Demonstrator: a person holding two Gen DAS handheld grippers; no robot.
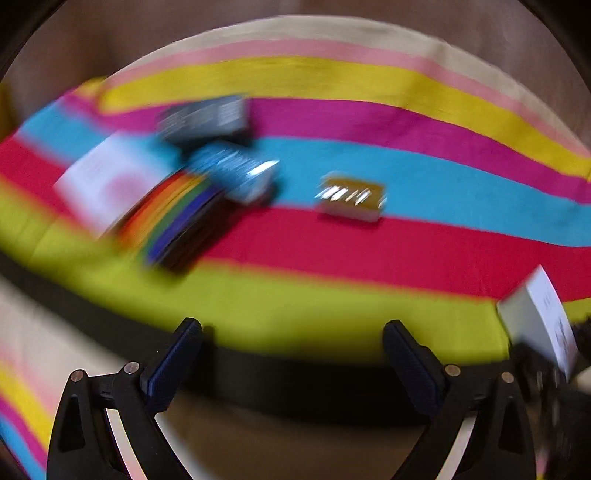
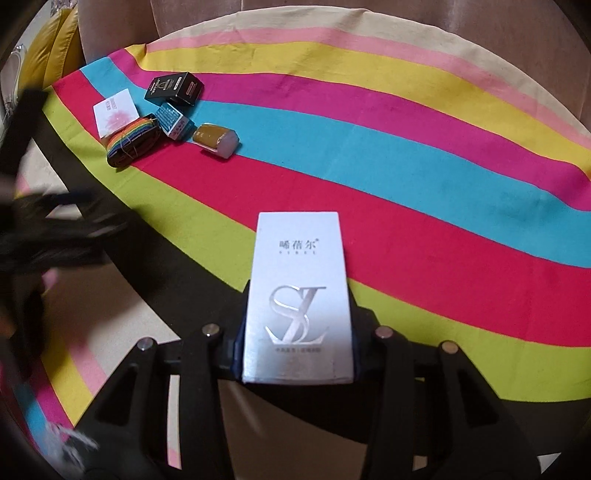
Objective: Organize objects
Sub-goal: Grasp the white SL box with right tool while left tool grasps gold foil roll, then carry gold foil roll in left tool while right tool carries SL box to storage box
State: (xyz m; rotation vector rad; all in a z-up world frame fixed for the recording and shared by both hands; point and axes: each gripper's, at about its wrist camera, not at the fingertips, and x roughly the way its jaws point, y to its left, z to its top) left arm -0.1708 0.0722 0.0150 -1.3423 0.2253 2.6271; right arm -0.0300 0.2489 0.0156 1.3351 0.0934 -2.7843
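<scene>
Here, right tongs (image 2: 297, 354) pinching silver box (image 2: 297, 295), left tongs (image 1: 293, 354) spread, blurred view.

Striped multicolour tablecloth (image 2: 424, 177) on a round table, yellow cushion (image 2: 48, 55) behind, brown upholstery (image 2: 295, 22)

Both views bend strongly at the rims, fisheye style, with dark vignetted corners. The left wrist view is smeared by motion blur: the small boxes on the striped cloth (image 1: 332, 243) streak sideways and their print is unreadable. The right wrist view is sharp at centre, where the silver box (image 2: 299, 295) shows soft glare on its embossed letters. Light is even and moderately bright, perhaps from overhead; shadows are short and faint.
</scene>
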